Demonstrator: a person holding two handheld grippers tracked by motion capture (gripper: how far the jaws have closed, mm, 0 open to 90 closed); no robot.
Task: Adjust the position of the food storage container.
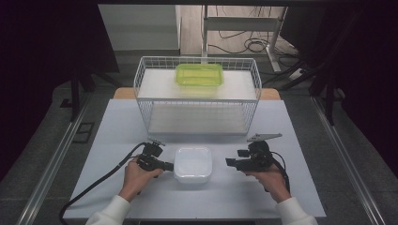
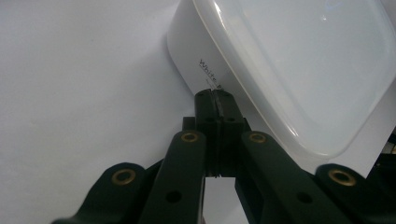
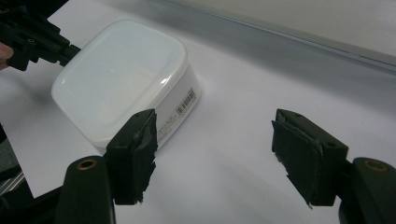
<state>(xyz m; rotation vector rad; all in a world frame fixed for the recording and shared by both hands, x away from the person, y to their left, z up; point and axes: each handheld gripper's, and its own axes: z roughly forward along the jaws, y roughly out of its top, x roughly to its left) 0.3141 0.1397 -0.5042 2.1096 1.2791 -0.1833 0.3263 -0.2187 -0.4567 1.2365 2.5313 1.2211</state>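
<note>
White lidded container (image 1: 193, 163) on the table (image 1: 117, 136), flanked by both grippers.

The container stands closed on the white table, in front of the wire basket (image 1: 197, 93). A green lidded box (image 1: 199, 75) rests on the upper shelf of that basket, behind the container and well apart from it. The left gripper (image 1: 170, 165) lies to the left of the container; its jaws are clenched together with nothing between them, and the tips meet the container's left wall just beside the printed label (image 2: 208, 70). The right gripper (image 1: 228, 161) is held to the right of the container, near it but not touching. Its jaws stand released and wide apart, empty, pointing toward the container's right wall.
</note>
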